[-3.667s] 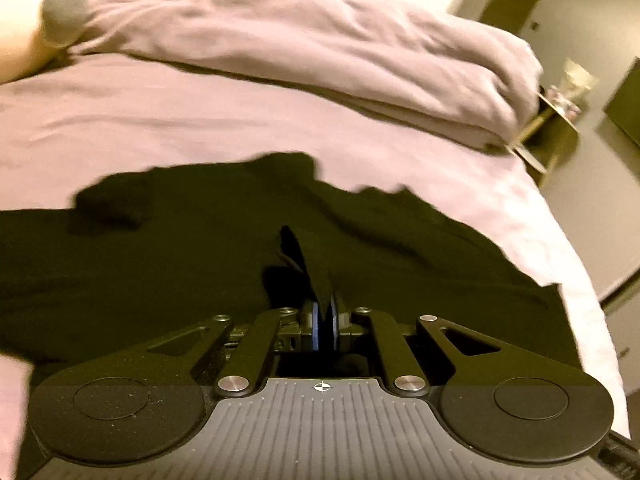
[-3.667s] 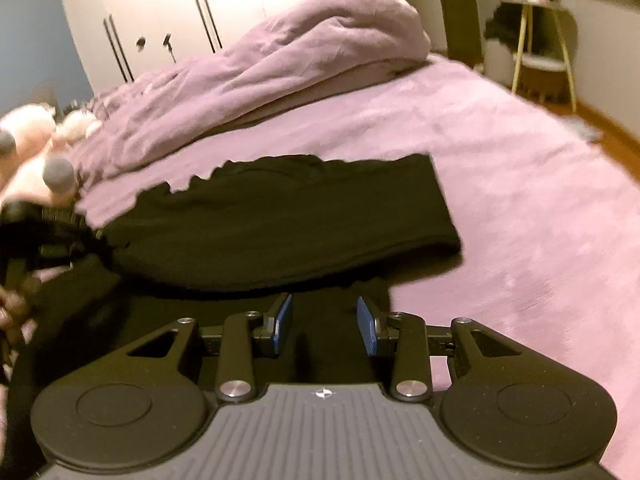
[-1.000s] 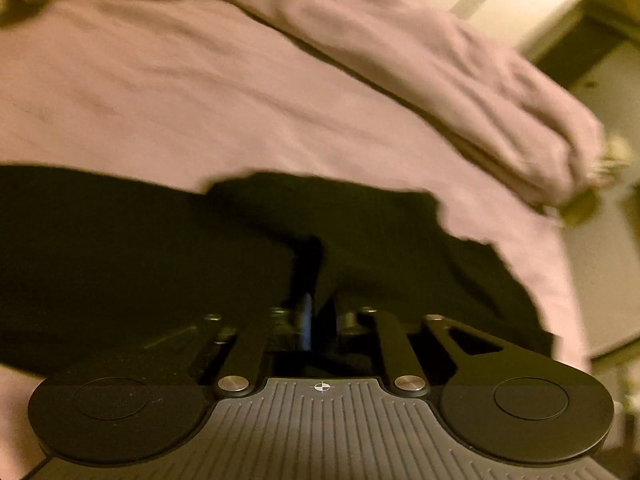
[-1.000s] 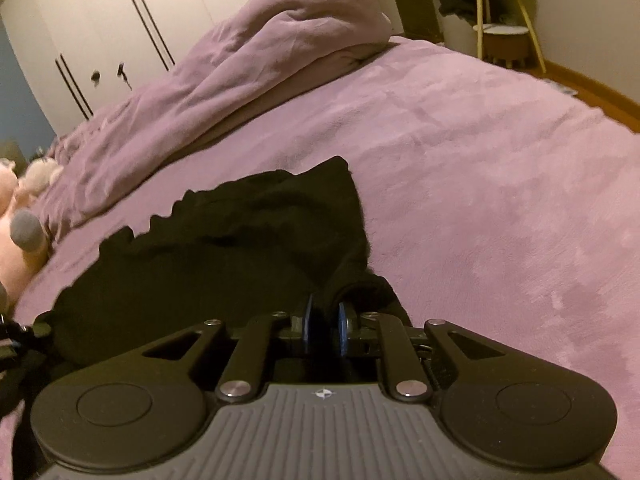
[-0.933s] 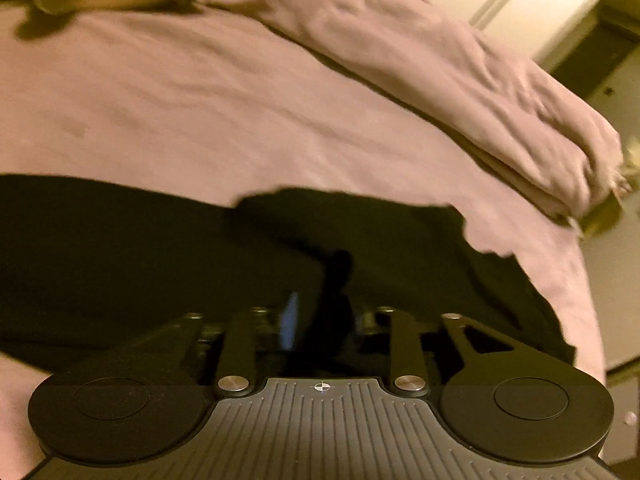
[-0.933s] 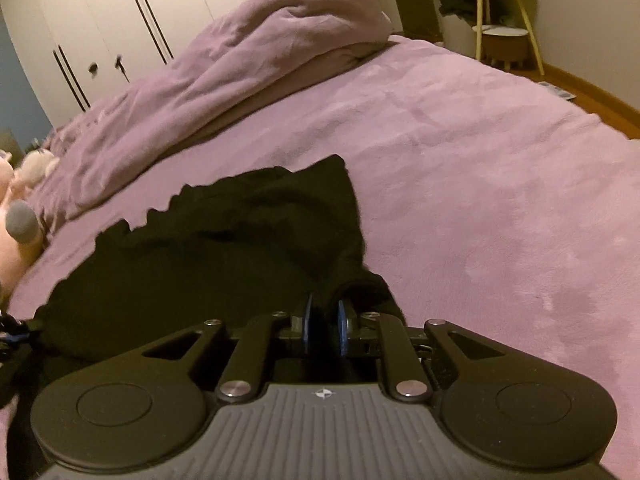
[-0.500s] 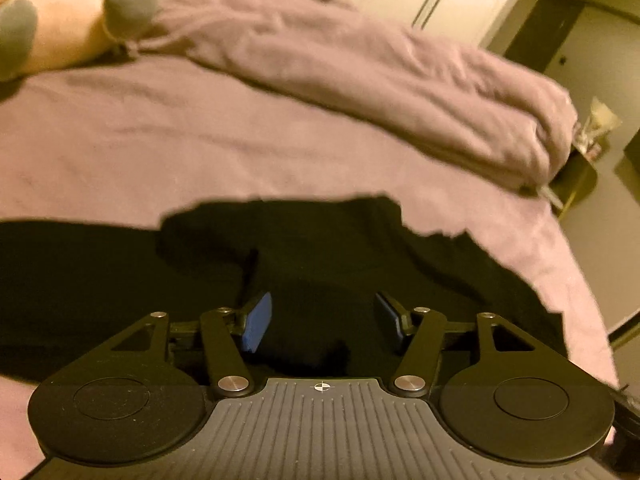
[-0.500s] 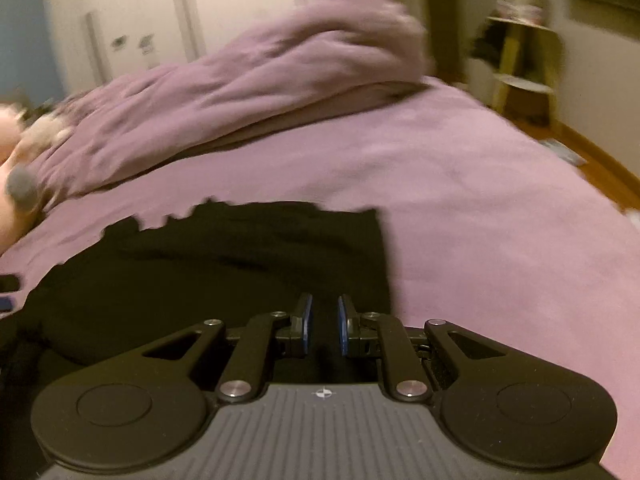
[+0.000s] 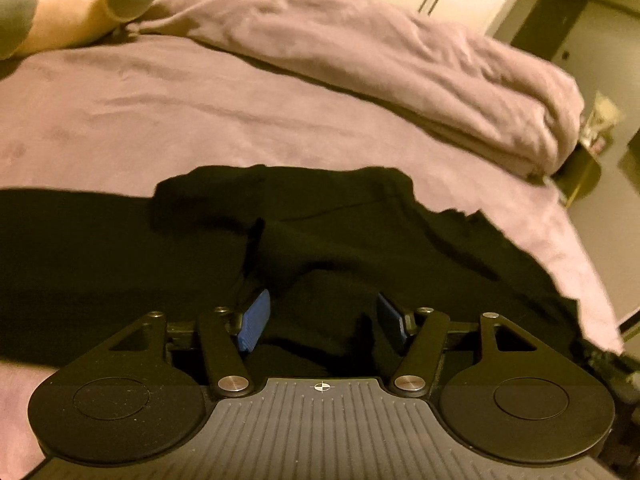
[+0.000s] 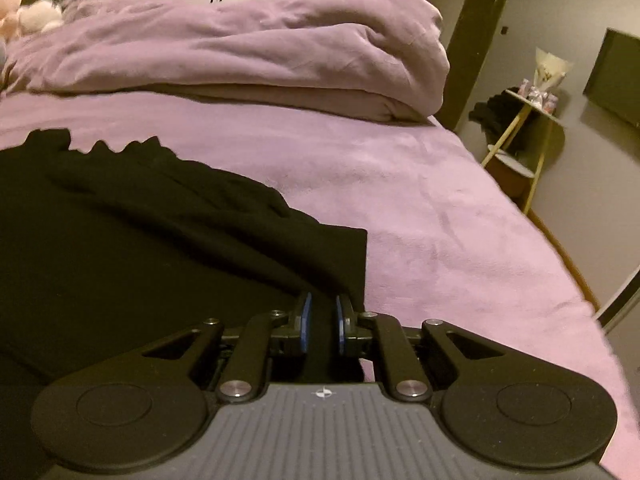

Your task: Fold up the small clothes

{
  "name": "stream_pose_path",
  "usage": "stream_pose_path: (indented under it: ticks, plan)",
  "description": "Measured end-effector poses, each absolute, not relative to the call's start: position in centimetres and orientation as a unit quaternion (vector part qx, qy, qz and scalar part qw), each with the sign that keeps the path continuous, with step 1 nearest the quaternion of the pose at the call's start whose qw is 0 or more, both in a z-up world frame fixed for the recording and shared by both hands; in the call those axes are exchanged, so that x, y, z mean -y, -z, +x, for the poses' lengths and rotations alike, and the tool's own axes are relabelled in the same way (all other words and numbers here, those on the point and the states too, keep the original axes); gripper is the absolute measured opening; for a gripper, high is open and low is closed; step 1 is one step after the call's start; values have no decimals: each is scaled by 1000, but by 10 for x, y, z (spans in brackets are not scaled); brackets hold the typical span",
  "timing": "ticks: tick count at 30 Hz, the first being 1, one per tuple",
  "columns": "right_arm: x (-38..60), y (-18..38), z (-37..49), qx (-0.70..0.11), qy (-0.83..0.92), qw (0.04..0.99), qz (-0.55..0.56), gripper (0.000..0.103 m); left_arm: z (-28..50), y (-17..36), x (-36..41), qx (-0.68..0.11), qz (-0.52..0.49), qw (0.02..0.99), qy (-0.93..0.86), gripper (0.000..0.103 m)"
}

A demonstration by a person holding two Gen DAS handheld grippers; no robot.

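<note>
A: Left gripper (image 9: 322,316) is letting go — its jaws are opening, blue pads (image 9: 253,321) well apart with a hump of the black garment (image 9: 360,232) lying loose between them, not pinched.

B: A second ago those pads were pressed together on a raised pleat of that cloth. Now the pleat has slumped down, so I'd call that end of the fold laid.

A: Over on the right, different story. The right gripper (image 10: 321,322) has its pads nearly together, a narrow slot only, and black fabric runs into that slot at the corner of the garment (image 10: 160,240). It looks like a pinch on the edge.

B: Agreed, and that grip hasn't loosened over the last second. But the view has rolled — the folded duvet (image 10: 280,52) now sits level across the top where it was slanting before.

A: Where's the garment itself?

B: Flat on the purple bed (image 10: 440,208), doubled over on itself, its wavy hem towards the duvet. Compared with the earliest view, the long sleeve-like strip across the top is gone; the cloth now ends in a squarer corner by the right gripper.

A: So one hand done, one to release.
</note>
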State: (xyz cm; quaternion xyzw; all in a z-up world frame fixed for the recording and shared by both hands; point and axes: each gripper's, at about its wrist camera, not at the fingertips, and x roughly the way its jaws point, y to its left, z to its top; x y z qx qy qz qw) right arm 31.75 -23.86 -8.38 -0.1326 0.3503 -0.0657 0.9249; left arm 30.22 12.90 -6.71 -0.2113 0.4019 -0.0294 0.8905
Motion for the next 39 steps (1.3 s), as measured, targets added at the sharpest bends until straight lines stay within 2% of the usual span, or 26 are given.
stream_pose_path:
  ticks: [1,3,5,10,12,13,16,17,18,19,23,26,29,33,39]
  plan:
    - [232,78,309,-345,54,927,-134,14,295,65,-134,-399,-221,890,25,67]
    - [225,69,286,-331,12,935,-122,25,276,61,-153,-392,-244,887,7,82]
    - [216,67,263,-339,-5,934,-112,31,256,61,-177,-381,-270,884,-14,83]
    - [206,69,215,-366,-16,927,-76,37,200,65,-255,-358,-321,869,-116,83]
    - [204,68,204,-369,-15,927,-71,45,175,68,-293,-334,-353,859,-161,80]
    - [203,68,201,-373,-14,925,-68,45,164,72,-310,-320,-374,851,-185,78]
    - [196,67,193,-379,-16,923,-69,45,136,84,-359,-270,-436,821,-250,65]
    - [193,67,191,-380,-15,922,-73,45,130,89,-374,-251,-458,812,-260,53]
    - [190,68,192,-382,-14,921,-77,45,127,94,-387,-239,-475,802,-271,45]
    - [188,68,193,-385,-12,920,-79,45,126,98,-397,-229,-487,794,-282,41]
    - [180,67,195,-390,-8,918,-74,45,122,120,-434,-179,-558,748,-311,7]
    - [177,67,195,-394,-4,917,-67,45,121,127,-444,-156,-590,729,-310,6]
    - [175,68,197,-396,-3,916,-68,45,131,108,-431,-171,-531,767,-316,5]
    - [178,66,198,-396,-3,916,-60,45,164,47,-378,-180,-395,869,-238,5]
    - [186,61,193,-390,2,920,-36,45,221,-43,-221,-164,-229,959,-8,6]
